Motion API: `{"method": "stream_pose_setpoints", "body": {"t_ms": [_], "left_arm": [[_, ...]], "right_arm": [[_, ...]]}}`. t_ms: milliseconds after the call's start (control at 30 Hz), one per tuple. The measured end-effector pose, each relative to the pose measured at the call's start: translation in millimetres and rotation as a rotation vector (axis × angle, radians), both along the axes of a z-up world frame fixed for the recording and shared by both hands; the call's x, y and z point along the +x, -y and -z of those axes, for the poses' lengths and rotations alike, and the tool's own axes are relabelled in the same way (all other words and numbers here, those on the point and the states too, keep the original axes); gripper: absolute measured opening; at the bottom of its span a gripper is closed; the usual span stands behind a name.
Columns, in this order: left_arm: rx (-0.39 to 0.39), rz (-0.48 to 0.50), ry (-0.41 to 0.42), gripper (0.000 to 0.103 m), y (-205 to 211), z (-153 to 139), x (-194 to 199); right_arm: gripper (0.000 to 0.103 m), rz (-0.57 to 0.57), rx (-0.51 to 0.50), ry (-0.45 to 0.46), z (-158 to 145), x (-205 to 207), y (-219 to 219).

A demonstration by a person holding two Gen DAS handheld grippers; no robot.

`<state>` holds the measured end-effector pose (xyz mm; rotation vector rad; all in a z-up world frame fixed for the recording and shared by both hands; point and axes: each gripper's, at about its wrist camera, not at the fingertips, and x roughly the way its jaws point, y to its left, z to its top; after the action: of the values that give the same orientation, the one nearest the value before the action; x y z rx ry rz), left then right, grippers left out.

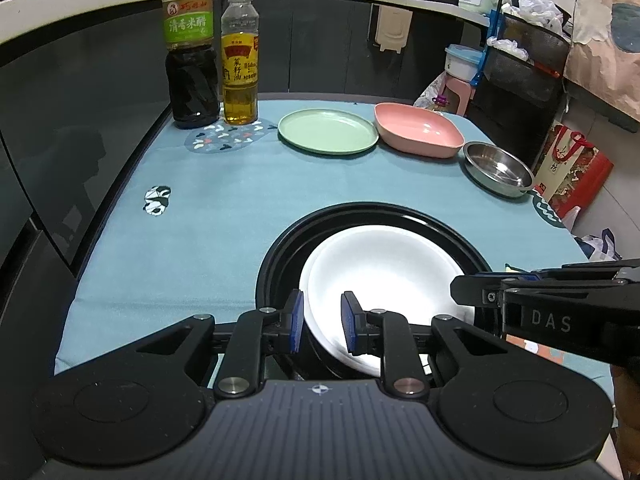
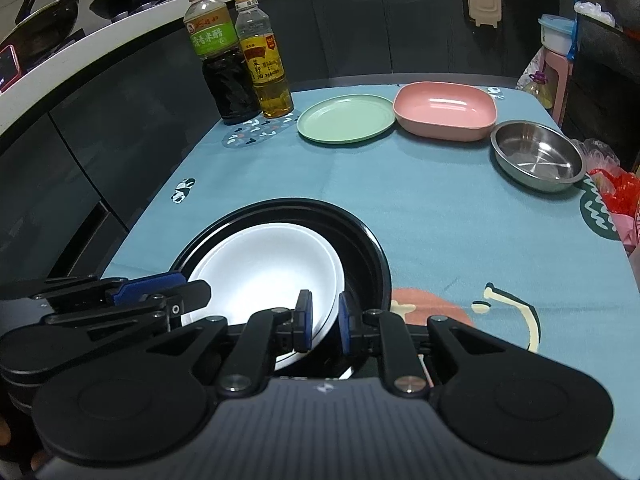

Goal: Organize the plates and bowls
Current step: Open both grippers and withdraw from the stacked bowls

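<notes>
Two stacked white plates (image 1: 384, 272) (image 2: 264, 268) lie inside a wide black round dish (image 1: 280, 248) (image 2: 360, 236) on the near part of the blue tablecloth. My left gripper (image 1: 322, 322) is shut on the left near rim of the white plates. My right gripper (image 2: 325, 320) is shut on their right near rim; its side shows in the left wrist view (image 1: 520, 300). At the far side stand a green plate (image 1: 328, 131) (image 2: 346, 119), a pink square bowl (image 1: 420, 130) (image 2: 444, 110) and a steel bowl (image 1: 498, 168) (image 2: 536, 156).
A dark vinegar bottle (image 1: 192, 64) (image 2: 224, 60) and a yellow oil bottle (image 1: 239, 64) (image 2: 266, 64) stand at the far left corner. Dark cabinets run along the table's left and far sides. Bags and a red gift bag (image 1: 572, 168) sit past the right edge.
</notes>
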<state>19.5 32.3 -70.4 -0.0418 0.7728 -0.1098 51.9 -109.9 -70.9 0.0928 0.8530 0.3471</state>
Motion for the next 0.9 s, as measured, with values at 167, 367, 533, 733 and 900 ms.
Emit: {"method": "stream_pose_setpoints", "body": {"t_ms": [167, 367, 533, 733, 900], "left_arm": [[-0.006, -0.002, -0.004, 0.018, -1.1, 0.4, -1.0], [-0.017, 0.002, -0.001, 0.018, -3.3, -1.3, -1.5], [-0.043, 0.002, 0.03, 0.018, -8.7, -13.3, -4.0], [-0.039, -0.02, 0.072, 0.019, -17.2, -28.7, 6.2], [-0.019, -0.055, 0.09, 0.019, -24.4, -36.3, 24.6]], "right_arm": [[0.008, 0.001, 0.0, -0.001, 1.0, 0.4, 0.0], [0.008, 0.003, 0.007, -0.003, 1.3, 1.1, 1.7], [0.008, 0.015, 0.016, 0.027, -7.1, 1.9, 8.1], [0.008, 0.039, 0.013, 0.065, -18.9, 10.9, 14.2], [0.008, 0.078, 0.0, 0.103, -30.1, 27.6, 20.5]]}}
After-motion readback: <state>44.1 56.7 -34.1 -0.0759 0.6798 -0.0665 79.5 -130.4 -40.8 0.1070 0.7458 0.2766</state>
